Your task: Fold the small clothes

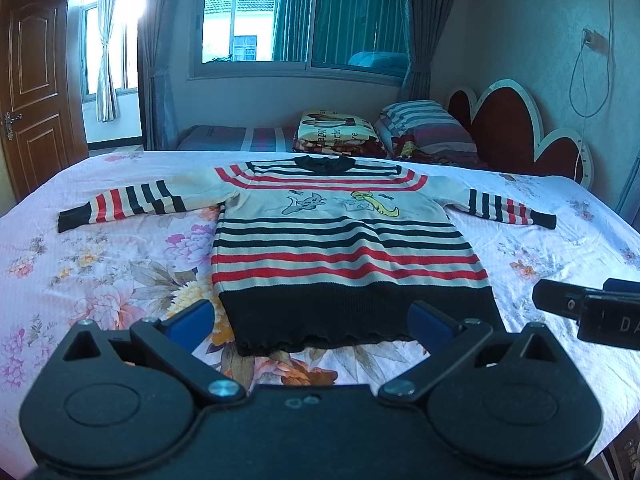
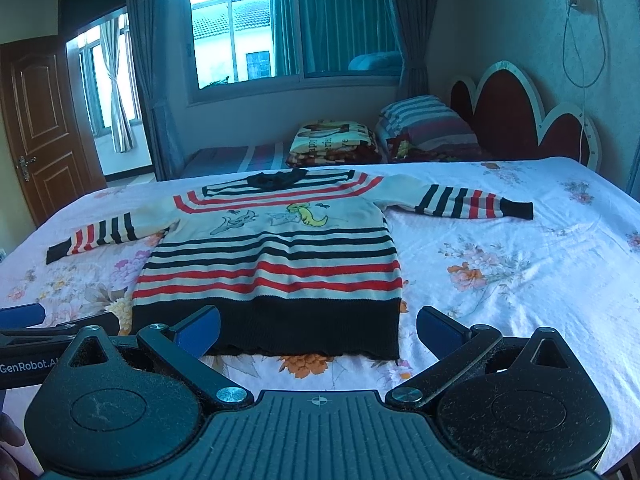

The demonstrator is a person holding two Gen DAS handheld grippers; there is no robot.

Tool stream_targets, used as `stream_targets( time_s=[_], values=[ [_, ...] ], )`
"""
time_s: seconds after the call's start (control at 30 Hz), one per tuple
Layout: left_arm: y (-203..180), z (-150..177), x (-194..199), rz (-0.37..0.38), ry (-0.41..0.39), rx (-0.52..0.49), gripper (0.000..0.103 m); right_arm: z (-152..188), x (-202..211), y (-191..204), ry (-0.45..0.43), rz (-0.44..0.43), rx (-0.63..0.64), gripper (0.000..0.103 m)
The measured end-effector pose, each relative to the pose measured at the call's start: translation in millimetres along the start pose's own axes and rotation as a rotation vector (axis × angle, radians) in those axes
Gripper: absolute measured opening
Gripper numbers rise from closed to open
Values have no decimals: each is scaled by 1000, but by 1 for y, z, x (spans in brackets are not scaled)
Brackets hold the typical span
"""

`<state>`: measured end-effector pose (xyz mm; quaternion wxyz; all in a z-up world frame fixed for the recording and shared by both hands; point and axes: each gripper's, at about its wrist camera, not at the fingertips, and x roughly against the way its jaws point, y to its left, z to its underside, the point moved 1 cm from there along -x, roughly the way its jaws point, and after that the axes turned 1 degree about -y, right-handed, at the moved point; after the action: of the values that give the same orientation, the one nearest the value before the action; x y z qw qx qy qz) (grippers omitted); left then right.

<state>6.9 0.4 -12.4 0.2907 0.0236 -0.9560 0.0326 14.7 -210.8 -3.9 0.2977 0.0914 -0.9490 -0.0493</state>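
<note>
Your left gripper [image 1: 310, 322] hung nearest the lens with its blue pads spread wide and nothing between them, low over the near edge of the bed. Your right gripper [image 2: 318, 330] was just as wide apart and empty; its dark body also showed at 3 o'clock in the left wrist view, cut off by the frame, so little of it could be made out.

Just beyond both sets of pads lay the striped sweater [image 1: 344, 248], flat and face up on the floral bedsheet [image 1: 92, 280], black hem toward you, collar at 12 o'clock. Its sleeves ran out toward 10 and 2 o'clock, unfolded. The printed figures on the chest were too small to read, possibly cartoon animals.

The sheet was smooth, with light wrinkles at 3 o'clock in the right wrist view. Further back, at 1 o'clock, sat a folded blanket [image 2: 334, 142] and a striped pillow [image 2: 424, 124] against the red scalloped headboard [image 2: 516, 116]. A window [image 1: 304, 16] with curtains filled 12 o'clock, a wooden door [image 1: 34, 84] stood at 10 o'clock, and a cable [image 2: 584, 36] hung from a wall socket at 2 o'clock.
</note>
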Motion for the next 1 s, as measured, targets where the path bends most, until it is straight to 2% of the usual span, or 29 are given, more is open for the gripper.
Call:
stream_targets(
  time_s=[0.67, 0.9, 1.0],
  values=[
    [-6, 1, -1, -3, -2, -3, 102, 0, 2, -2, -3, -2, -4, 103],
    [-5, -2, -4, 47, 4, 7, 102, -1, 0, -11, 4, 26, -24, 103],
    [1, -6, -6, 101, -12, 65, 102, -3, -3, -19, 3, 43, -36, 103]
  ],
)
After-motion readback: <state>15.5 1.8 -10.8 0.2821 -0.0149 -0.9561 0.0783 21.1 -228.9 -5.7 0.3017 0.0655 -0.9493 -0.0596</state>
